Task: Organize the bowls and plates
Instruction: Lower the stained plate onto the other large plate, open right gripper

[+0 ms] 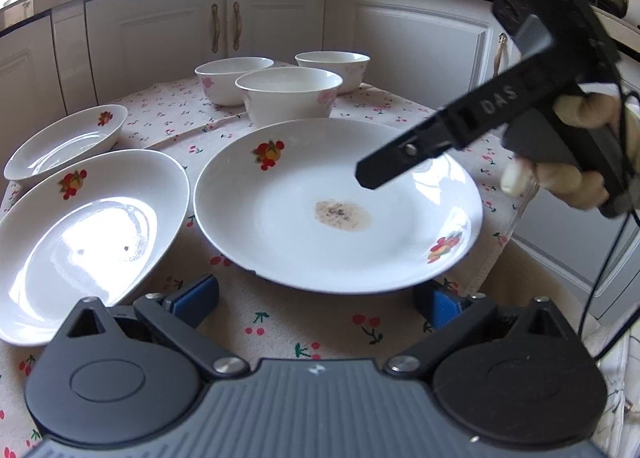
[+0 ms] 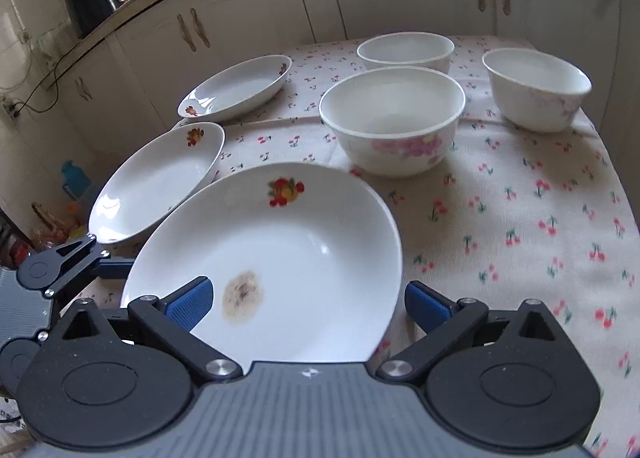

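Right gripper (image 2: 308,302): jaws spread wide, empty, straddling the near rim of the stained plate (image 2: 280,258).
Left gripper (image 1: 316,298): also agape, nothing held.
Advice: pinch rim squarely, lift level.
Beyond: two plates, three bowls on the surface (image 2: 520,218).

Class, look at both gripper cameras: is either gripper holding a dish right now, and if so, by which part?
Nothing is held. The left gripper and right gripper both stand open, fingers spread near the stained plate's rim without clamping it.
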A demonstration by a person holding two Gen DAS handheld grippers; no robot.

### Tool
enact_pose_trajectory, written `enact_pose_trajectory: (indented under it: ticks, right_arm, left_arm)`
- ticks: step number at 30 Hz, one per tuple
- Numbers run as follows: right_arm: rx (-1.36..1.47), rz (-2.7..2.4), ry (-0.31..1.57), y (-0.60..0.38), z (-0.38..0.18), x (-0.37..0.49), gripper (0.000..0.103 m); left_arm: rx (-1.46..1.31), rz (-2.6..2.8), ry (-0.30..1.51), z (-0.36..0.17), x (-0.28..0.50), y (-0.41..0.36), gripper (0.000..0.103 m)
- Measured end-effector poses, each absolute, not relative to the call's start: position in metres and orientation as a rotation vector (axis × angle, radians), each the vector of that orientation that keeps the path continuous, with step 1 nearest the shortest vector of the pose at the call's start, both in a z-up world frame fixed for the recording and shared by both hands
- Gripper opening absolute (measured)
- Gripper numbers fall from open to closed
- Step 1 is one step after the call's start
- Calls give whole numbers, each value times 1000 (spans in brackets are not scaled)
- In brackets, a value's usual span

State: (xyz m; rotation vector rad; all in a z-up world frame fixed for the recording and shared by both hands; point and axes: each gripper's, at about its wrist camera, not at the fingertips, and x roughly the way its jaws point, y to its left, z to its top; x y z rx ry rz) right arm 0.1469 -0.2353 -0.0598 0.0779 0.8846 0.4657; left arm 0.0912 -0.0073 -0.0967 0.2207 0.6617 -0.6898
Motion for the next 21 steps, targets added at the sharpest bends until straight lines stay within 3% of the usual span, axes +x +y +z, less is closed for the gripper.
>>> enact_pose_trajectory:
  ticks: [6,13,21]
  right_arm:
    - [35,523,884,-234,-56,165,101]
    - [65,584,928,-237,-59,182,86]
    - [144,631,960,-246,-60,193,82]
  left_arm:
    - [223,-701,658,-97,91,-8,102]
    - [230,-712,661,-97,95,-12,102]
    - [242,-720,654,-97,94,-13,103]
